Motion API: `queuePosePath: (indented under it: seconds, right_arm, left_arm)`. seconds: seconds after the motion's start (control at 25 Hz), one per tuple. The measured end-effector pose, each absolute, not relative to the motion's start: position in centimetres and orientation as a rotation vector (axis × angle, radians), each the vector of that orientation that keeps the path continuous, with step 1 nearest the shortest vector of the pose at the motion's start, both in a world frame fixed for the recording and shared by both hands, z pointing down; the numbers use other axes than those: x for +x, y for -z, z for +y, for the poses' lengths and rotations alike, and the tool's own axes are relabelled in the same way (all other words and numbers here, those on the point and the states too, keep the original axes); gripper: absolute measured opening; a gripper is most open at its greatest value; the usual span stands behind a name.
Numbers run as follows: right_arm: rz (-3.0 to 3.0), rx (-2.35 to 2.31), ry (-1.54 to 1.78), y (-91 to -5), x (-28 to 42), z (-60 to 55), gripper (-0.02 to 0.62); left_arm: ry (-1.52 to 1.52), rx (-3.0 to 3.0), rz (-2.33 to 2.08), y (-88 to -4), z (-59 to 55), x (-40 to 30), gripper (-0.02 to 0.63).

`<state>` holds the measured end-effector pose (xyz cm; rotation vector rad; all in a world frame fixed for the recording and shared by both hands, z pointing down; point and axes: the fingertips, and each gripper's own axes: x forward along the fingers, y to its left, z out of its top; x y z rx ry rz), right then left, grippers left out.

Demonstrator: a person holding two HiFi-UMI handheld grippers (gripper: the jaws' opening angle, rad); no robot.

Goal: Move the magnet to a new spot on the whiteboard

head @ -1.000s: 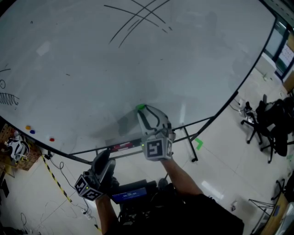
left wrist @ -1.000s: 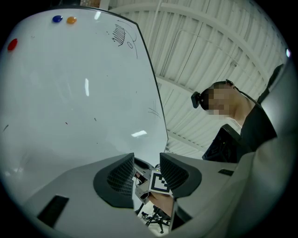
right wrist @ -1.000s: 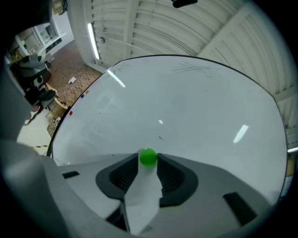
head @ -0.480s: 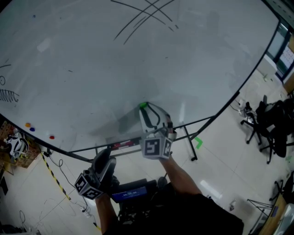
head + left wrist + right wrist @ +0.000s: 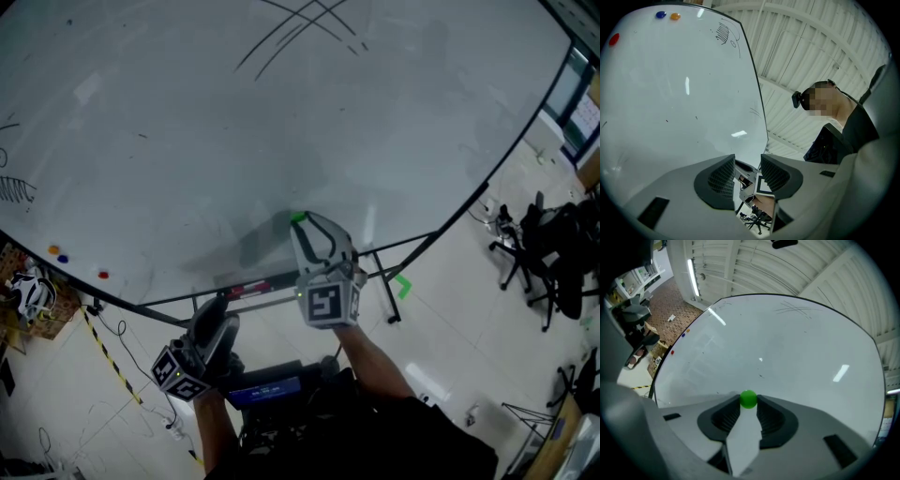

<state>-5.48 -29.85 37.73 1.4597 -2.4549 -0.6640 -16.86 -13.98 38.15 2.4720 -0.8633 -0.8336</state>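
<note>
- Head view: your right gripper (image 5: 300,225), pale grey and tapering, reaches out to the smooth, glossy whiteboard (image 5: 187,141). The small round green magnet (image 5: 298,217) sits at its tips, low on the board near the bottom edge. Your left gripper (image 5: 212,314) hangs lower, off the board.
- Left gripper view: the dark ribbed pads (image 5: 723,177) stand apart with nothing gripped. Only the other gripper's cube (image 5: 764,185) shows through the gap.
- Right gripper view: your jaws have just been closing. Their ribbed tips touch both sides of the magnet, a glossy, ball-like knob stuck to the board, with no gap showing.
</note>
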Motion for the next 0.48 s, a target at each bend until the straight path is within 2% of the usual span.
queuePosePath:
  seconds: [0.48]
  right_arm:
    - [-2.703,1.335,0.317,-39.5,-1.1,-25.6,0.141]
  left_arm:
    - [0.808,2.484,-0.828,-38.2,-13.7,-15.0,0.169]
